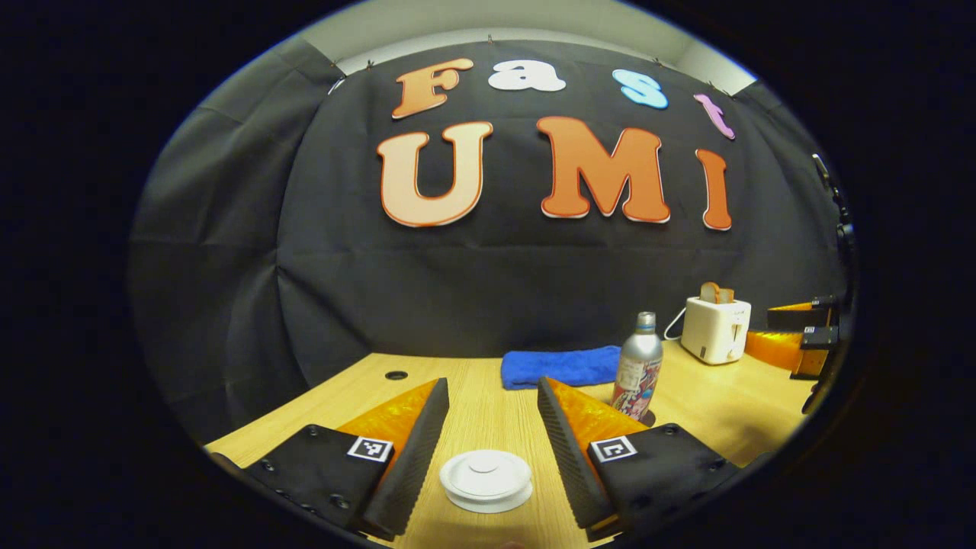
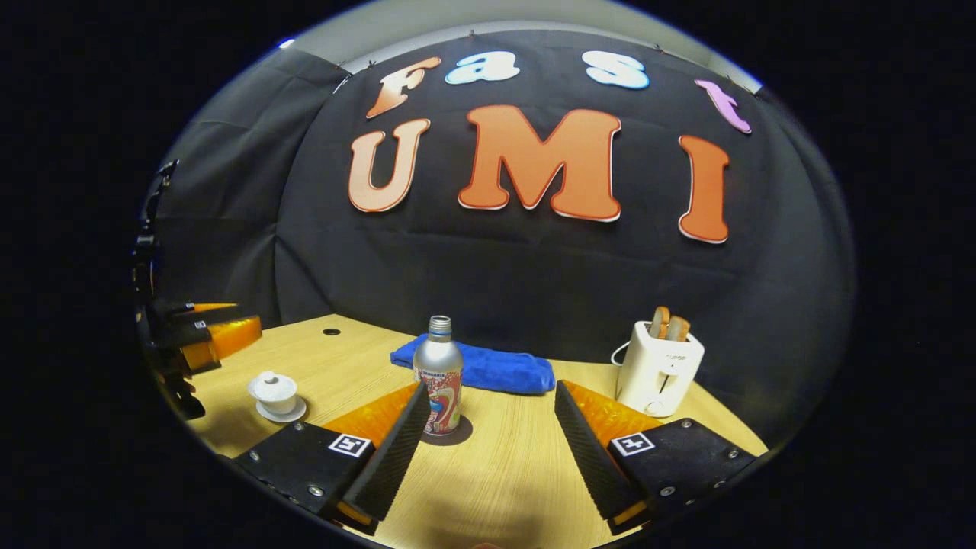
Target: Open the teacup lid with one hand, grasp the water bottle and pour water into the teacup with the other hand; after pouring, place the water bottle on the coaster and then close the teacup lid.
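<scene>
A white lidded teacup [image 1: 486,479] sits low between the fingers of my left gripper [image 1: 492,385], which is open and above it, not touching. In the right gripper view the same teacup [image 2: 276,393] stands on its saucer at the left, lid on. The silver water bottle [image 2: 438,377] with a printed label stands upright just beyond the left fingertip of my open right gripper [image 2: 492,387]. A dark round patch lies under the bottle's base; I cannot tell coaster from shadow. From the left gripper view the bottle [image 1: 638,366] is to the right.
A folded blue towel [image 2: 480,366] lies behind the bottle near the black wall. A white toaster [image 2: 659,366] holding bread stands at the back right. A cable hole [image 2: 331,332] marks the wooden table [image 2: 503,465] at the back left.
</scene>
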The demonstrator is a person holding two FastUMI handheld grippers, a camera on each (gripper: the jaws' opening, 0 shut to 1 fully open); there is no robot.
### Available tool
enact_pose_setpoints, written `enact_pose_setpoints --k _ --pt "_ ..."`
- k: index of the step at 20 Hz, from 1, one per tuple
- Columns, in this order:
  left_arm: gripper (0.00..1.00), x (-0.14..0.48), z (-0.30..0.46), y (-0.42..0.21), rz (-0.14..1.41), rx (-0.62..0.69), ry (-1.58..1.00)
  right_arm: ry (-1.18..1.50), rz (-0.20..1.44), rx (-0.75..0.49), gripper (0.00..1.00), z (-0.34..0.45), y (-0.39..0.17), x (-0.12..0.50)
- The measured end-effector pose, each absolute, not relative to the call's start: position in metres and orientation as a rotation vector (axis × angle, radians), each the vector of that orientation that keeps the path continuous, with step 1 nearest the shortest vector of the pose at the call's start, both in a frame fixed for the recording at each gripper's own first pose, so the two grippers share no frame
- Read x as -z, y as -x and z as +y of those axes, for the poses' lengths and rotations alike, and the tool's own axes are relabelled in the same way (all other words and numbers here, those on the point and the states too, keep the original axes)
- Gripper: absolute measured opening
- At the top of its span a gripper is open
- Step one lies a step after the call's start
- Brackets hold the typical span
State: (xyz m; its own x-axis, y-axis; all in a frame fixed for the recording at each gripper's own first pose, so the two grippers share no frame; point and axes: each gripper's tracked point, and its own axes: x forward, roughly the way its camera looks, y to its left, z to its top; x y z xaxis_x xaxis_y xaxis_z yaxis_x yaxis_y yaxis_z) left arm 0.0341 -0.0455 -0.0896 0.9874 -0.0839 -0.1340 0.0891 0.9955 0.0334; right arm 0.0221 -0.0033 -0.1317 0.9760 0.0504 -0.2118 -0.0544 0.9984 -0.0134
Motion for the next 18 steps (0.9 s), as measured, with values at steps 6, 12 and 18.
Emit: enact_pose_setpoints --k 6,12,18 --pt "0.98 0.032 -0.052 -0.004 0.034 0.089 -0.05 0.032 0.094 -0.036 0.99 0.005 0.014 0.081" --pt "0.93 0.015 -0.055 0.013 0.023 0.077 -0.015 0.03 0.041 -0.038 0.99 0.004 0.04 0.054" --pt "1.0 0.005 -0.05 0.03 0.002 0.061 -0.021 0.018 0.041 -0.018 0.99 -0.005 0.052 0.055"
